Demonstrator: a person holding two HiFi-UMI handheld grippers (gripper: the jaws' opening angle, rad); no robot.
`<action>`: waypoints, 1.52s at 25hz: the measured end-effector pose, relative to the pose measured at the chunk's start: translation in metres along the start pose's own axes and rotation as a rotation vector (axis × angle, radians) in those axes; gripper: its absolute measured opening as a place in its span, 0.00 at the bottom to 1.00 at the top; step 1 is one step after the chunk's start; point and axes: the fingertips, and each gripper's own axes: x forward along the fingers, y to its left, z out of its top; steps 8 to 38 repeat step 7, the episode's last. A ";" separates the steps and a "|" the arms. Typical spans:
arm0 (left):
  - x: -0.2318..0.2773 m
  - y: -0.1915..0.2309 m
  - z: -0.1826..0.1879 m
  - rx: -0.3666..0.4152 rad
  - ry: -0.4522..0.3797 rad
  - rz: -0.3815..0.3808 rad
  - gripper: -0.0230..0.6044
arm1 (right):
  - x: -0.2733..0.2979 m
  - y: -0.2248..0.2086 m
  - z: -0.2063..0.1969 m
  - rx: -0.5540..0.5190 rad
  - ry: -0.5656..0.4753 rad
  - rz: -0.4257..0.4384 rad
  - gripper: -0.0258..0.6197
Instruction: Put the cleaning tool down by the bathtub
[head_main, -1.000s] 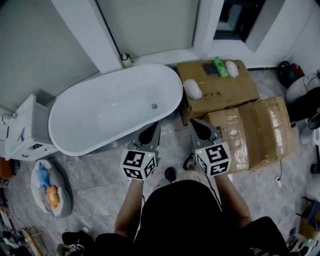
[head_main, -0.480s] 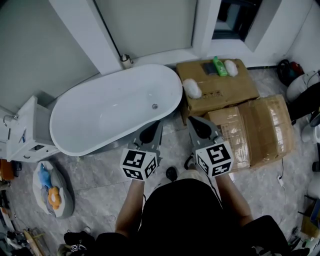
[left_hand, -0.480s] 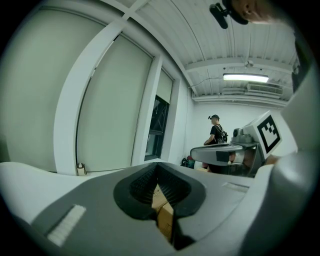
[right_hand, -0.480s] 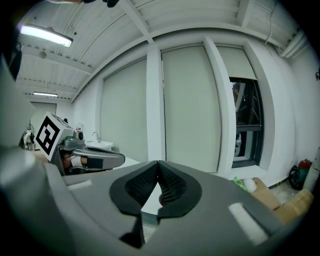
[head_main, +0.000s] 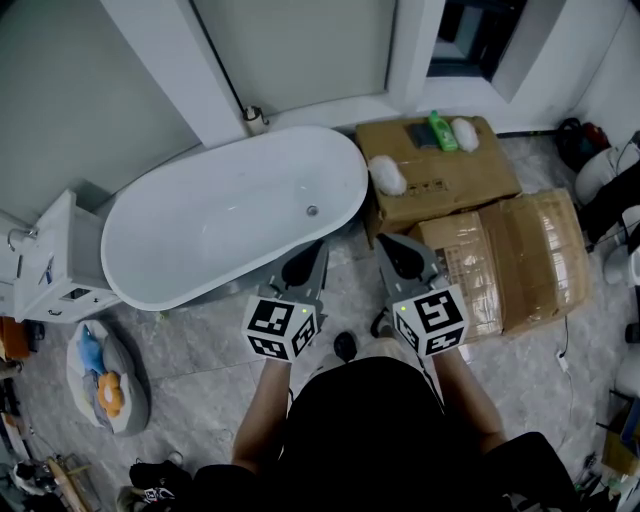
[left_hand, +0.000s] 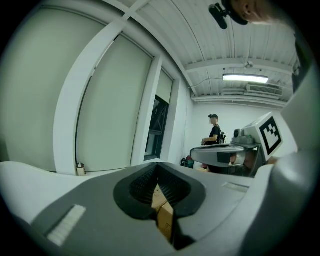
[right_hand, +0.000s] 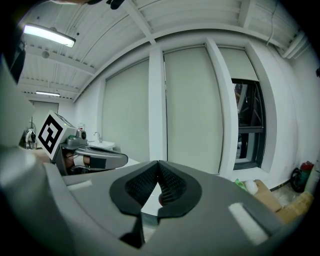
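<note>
Two grippers, both clenched and both empty, hung over the tiled floor (head_main: 200, 340) in front of the white bathtub (head_main: 230, 215). The left gripper (head_main: 308, 255) had its jaws pressed together with nothing between them, and so did the right gripper (head_main: 392, 248). A white fluffy scrubber (head_main: 388, 176), which looked like the cleaning tool, lay on a cardboard box (head_main: 440, 190), at the box's edge nearest the tub and just beside the tub's rim. A second white scrubber (head_main: 464, 133) and a green bottle (head_main: 441, 132) sat at the far edge of the same box. With neither claw carrying anything, the job looked either finished, the scrubber already parked by the tub, or not yet begun. The scene alone could not settle which.
</note>
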 end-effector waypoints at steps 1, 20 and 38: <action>-0.001 0.000 -0.001 -0.001 0.001 0.001 0.03 | 0.000 0.001 0.000 -0.002 0.001 0.001 0.05; 0.000 0.003 -0.003 -0.005 0.001 0.008 0.03 | 0.003 -0.001 -0.002 0.005 -0.002 0.002 0.05; 0.000 0.003 -0.003 -0.005 0.001 0.008 0.03 | 0.003 -0.001 -0.002 0.005 -0.002 0.002 0.05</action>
